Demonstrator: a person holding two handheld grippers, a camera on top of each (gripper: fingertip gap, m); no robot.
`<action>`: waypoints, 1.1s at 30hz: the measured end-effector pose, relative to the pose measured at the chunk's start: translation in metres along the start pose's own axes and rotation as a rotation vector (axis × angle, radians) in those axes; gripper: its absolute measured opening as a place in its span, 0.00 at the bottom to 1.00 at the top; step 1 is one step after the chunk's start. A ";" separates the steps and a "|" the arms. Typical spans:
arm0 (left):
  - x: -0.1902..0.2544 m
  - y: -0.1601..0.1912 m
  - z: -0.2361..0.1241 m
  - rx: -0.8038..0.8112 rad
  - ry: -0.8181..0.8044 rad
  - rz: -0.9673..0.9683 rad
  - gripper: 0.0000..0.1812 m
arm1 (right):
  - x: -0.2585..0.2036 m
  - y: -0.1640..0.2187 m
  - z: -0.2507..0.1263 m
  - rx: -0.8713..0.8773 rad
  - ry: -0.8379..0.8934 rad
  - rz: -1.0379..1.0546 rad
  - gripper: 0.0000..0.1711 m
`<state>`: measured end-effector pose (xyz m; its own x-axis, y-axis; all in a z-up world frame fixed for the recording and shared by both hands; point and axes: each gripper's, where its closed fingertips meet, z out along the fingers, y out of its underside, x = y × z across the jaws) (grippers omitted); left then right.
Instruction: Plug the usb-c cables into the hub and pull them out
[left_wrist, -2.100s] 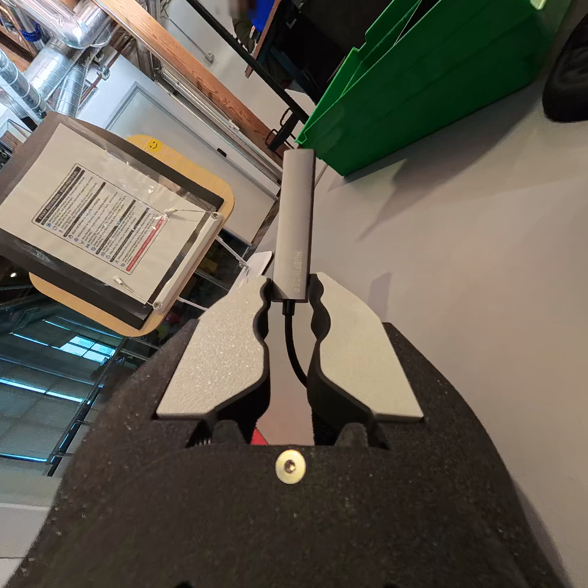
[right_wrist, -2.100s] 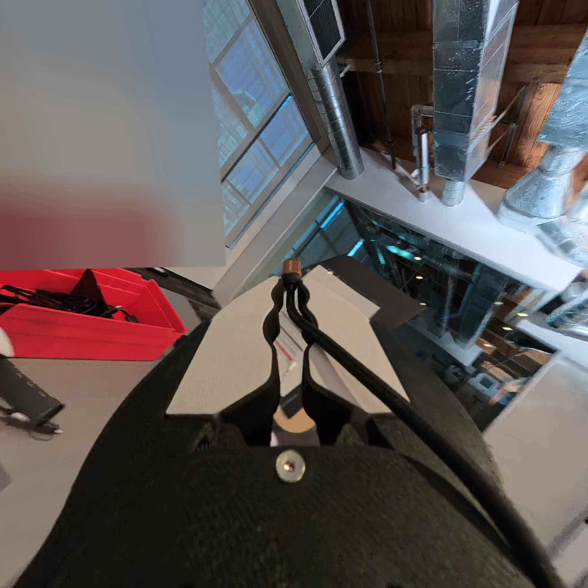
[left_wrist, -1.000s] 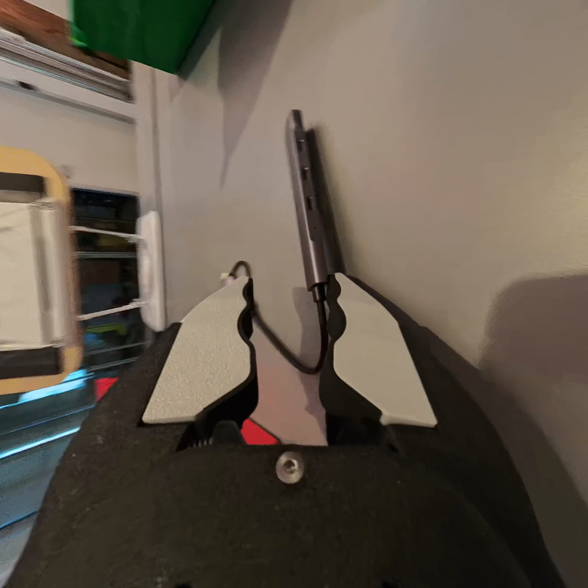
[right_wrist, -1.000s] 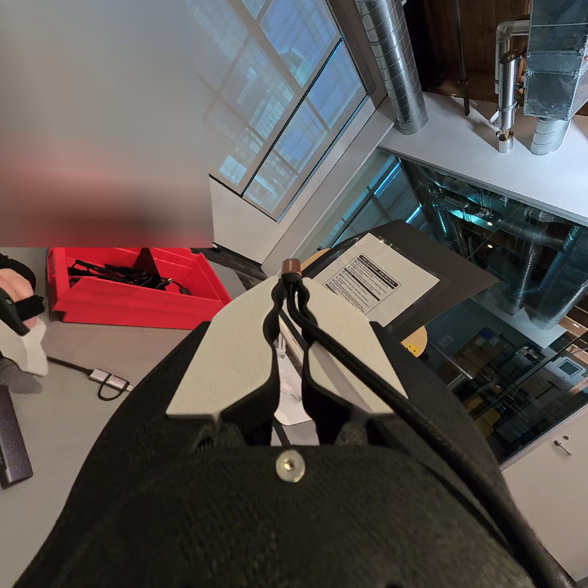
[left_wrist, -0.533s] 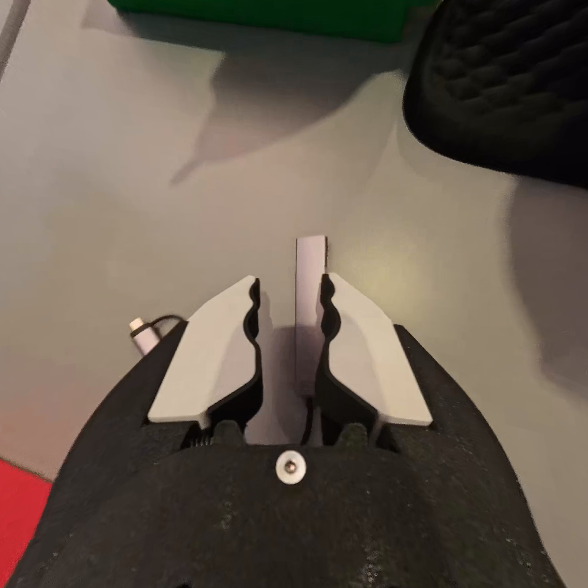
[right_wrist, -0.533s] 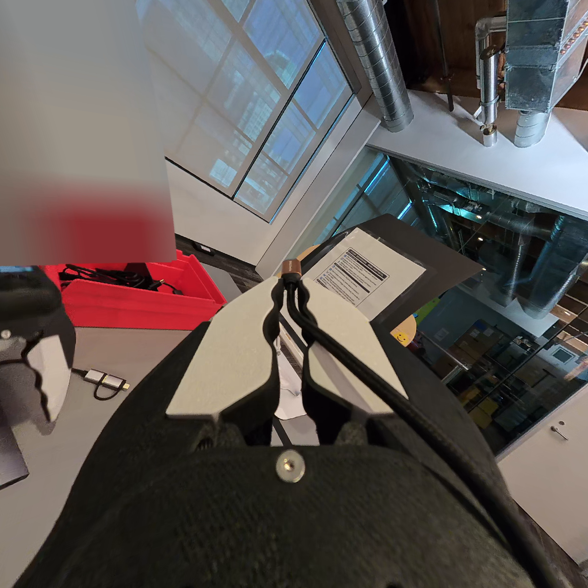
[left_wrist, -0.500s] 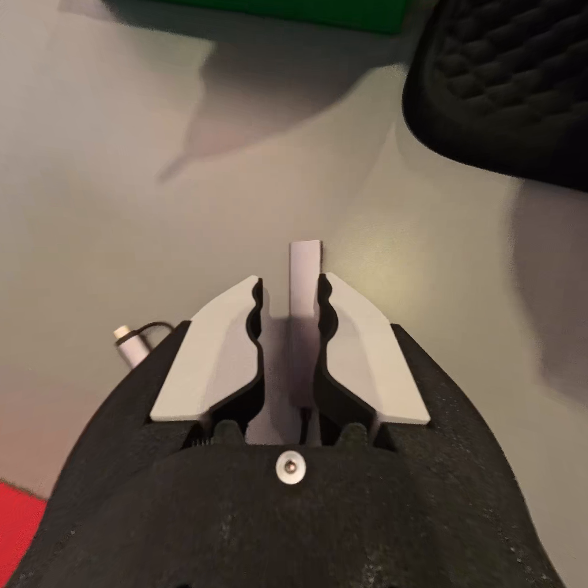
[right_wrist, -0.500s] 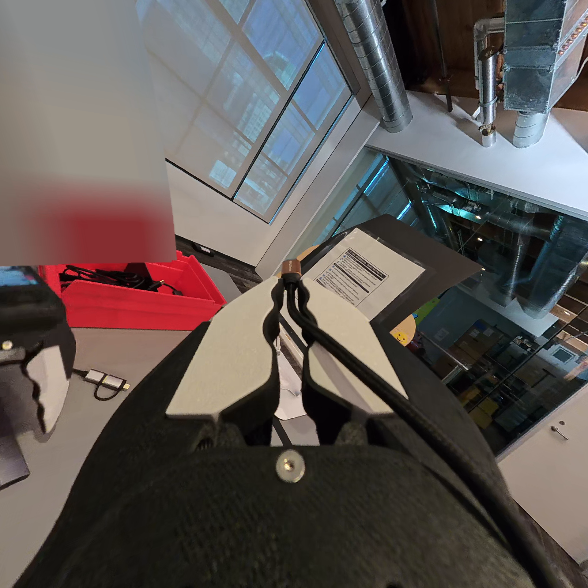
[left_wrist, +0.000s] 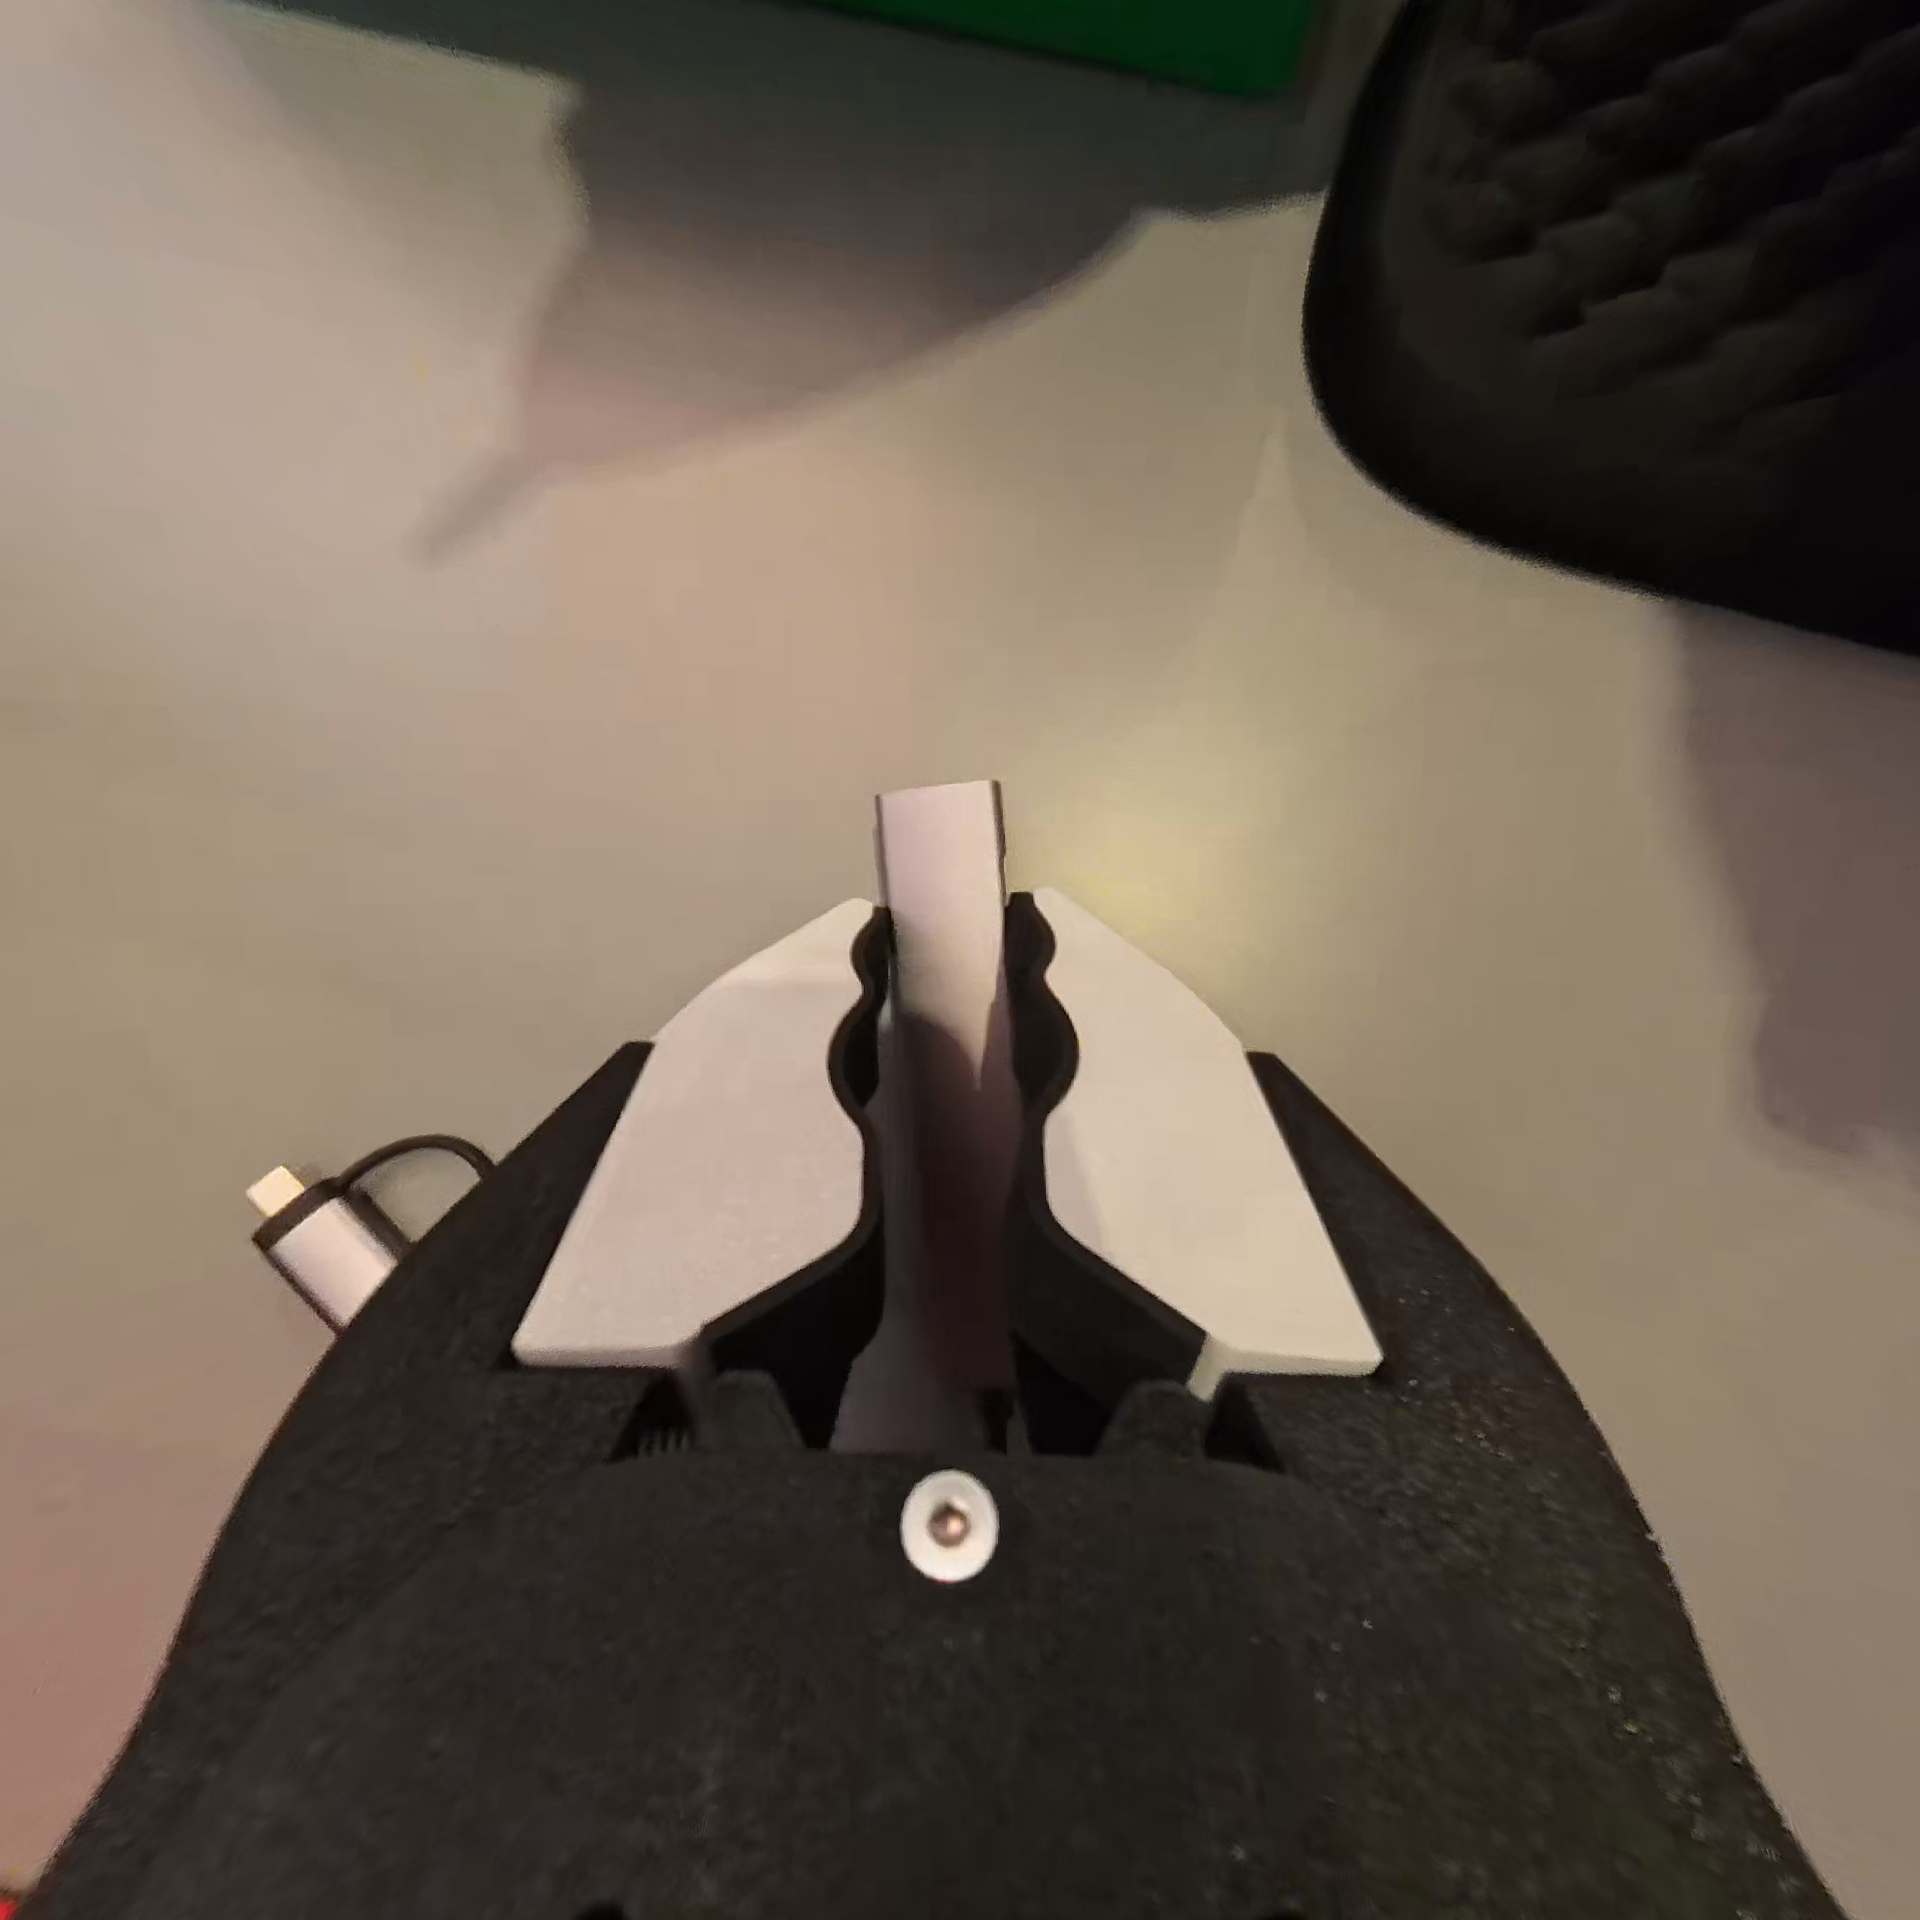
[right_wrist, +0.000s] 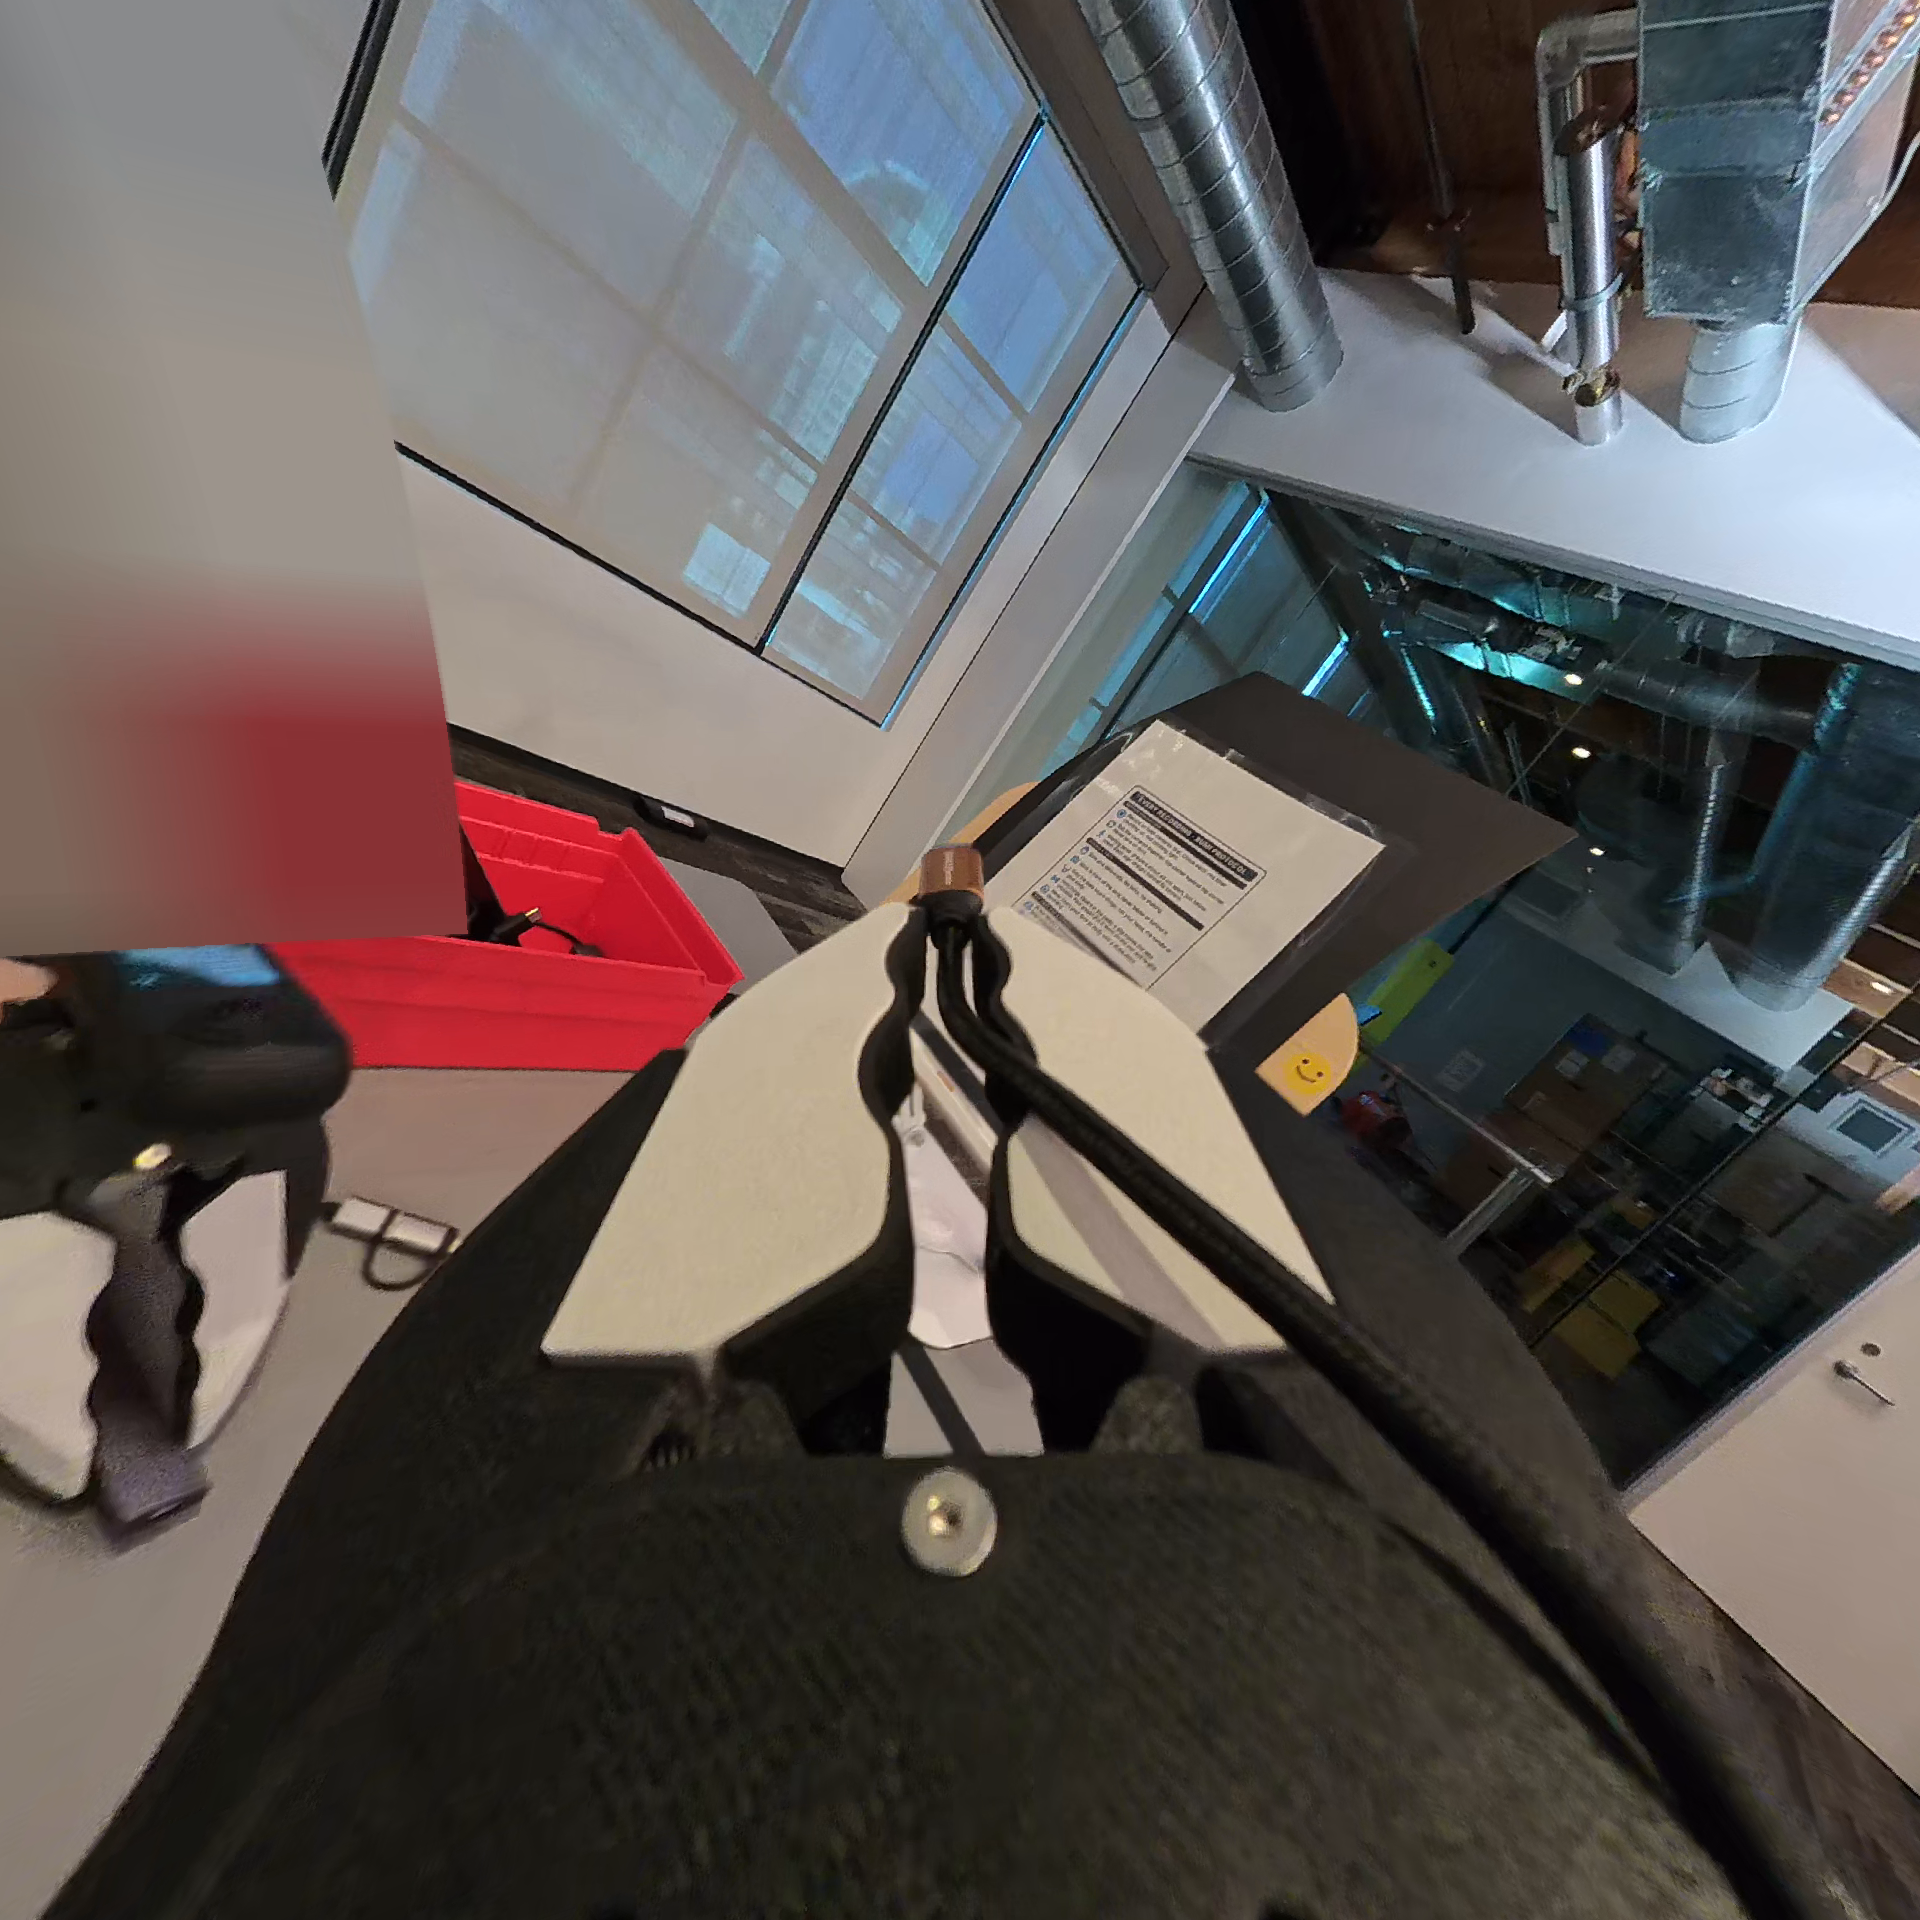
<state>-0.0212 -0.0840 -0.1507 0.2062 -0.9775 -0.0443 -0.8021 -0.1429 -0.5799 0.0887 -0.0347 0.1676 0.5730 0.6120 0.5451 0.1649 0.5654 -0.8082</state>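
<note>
In the left wrist view my left gripper (left_wrist: 945, 914) is shut on the grey hub (left_wrist: 940, 862), whose end sticks out past the fingertips over the grey table. The hub's own short cable and silver plug (left_wrist: 312, 1236) lie to the left. My right gripper (right_wrist: 951, 920) is shut on a black braided usb-c cable (right_wrist: 1039, 1081). Its copper-coloured plug (right_wrist: 951, 871) pokes out beyond the fingertips and points up and away from the table. The right wrist view also shows the left gripper (right_wrist: 145, 1299) at far left with the hub end (right_wrist: 145, 1481) in it.
A red bin (right_wrist: 499, 987) holding black cables stands at the back of the grey table (right_wrist: 436, 1122). A green bin edge (left_wrist: 1091, 31) is at the far side. The right gripper's black body (left_wrist: 1621, 312) hangs over the table on the right. A black board with a paper sheet (right_wrist: 1195, 883) stands behind. About 35 centimetres separates my left fingertips from my right.
My left gripper has moved over the hub and closed its fingers on it. My right gripper has kept hold of the black cable and tilted a little.
</note>
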 end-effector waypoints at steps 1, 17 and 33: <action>-0.003 -0.008 -0.007 0.052 0.021 -0.025 0.12 | -0.002 0.001 0.000 -0.008 -0.014 0.009 0.05; -0.074 -0.084 -0.130 0.712 -0.053 0.166 0.12 | -0.118 0.067 0.055 -0.471 -0.561 0.041 0.05; -0.056 -0.095 -0.123 0.822 -0.119 0.102 0.12 | -0.111 0.055 0.044 -0.552 -0.481 0.005 0.05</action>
<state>-0.0253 -0.0344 0.0071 0.2497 -0.9500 -0.1876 -0.1656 0.1489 -0.9749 -0.0014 -0.0469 0.0730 0.1794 0.8608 0.4763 0.6167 0.2788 -0.7362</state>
